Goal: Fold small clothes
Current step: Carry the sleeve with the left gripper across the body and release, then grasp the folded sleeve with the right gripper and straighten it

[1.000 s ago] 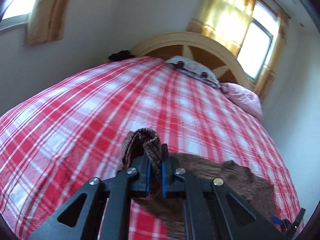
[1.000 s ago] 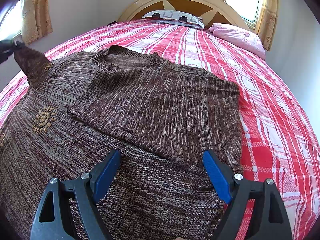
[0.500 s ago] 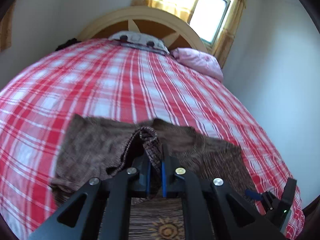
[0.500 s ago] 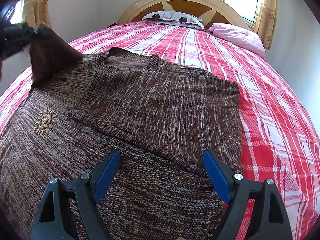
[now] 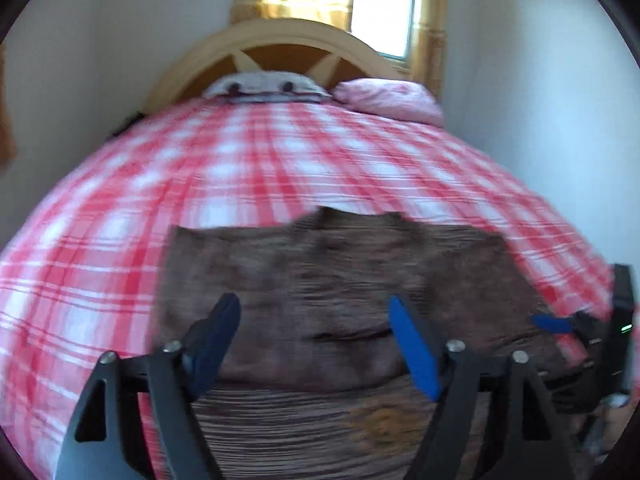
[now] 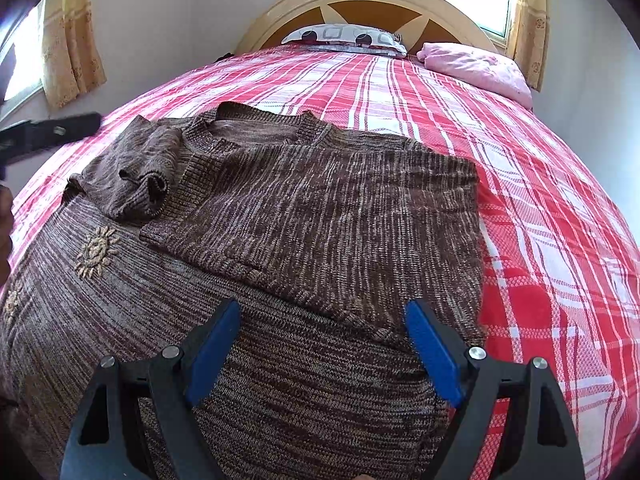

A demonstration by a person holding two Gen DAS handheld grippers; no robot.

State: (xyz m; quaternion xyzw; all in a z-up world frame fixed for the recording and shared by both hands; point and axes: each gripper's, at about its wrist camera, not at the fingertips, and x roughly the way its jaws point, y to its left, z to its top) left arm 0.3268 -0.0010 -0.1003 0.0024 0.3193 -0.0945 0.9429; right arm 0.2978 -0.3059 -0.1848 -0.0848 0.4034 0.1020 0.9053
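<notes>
Brown marled knit sweater (image 6: 320,216) lies flat on the bed's red-and-white plaid cover (image 6: 540,184), centre-left in the right wrist view. Its right sleeve is folded across the chest. Its left sleeve (image 6: 136,172) sits in a loose, rumpled heap at about 10 o'clock, cuff gaping, just beside the ribbed neckline. Embroidered sun motif (image 6: 96,252) at 9 o'clock on the sweater front.

Left hand-held gripper (image 5: 316,340): jaws have just been opening and now stand wide, nothing between the blue pads; the sweater lies beyond and beneath them (view blurred, knit detail soft). From the right wrist view, part of its black frame shows at the 9–10 o'clock edge, apart from the dropped sleeve.

Right hand-held gripper (image 6: 324,352): jaws spread wide over the lower body of the sweater at 6 o'clock, gripping nothing. Cannot tell whether the tips touch the knit.

Head of bed at 12 o'clock: arched wooden headboard (image 6: 360,4), patterned pillow (image 6: 344,38), pink pillow (image 6: 476,70) toward 1 o'clock. Yellow curtains (image 6: 70,52) at 10 o'clock.
</notes>
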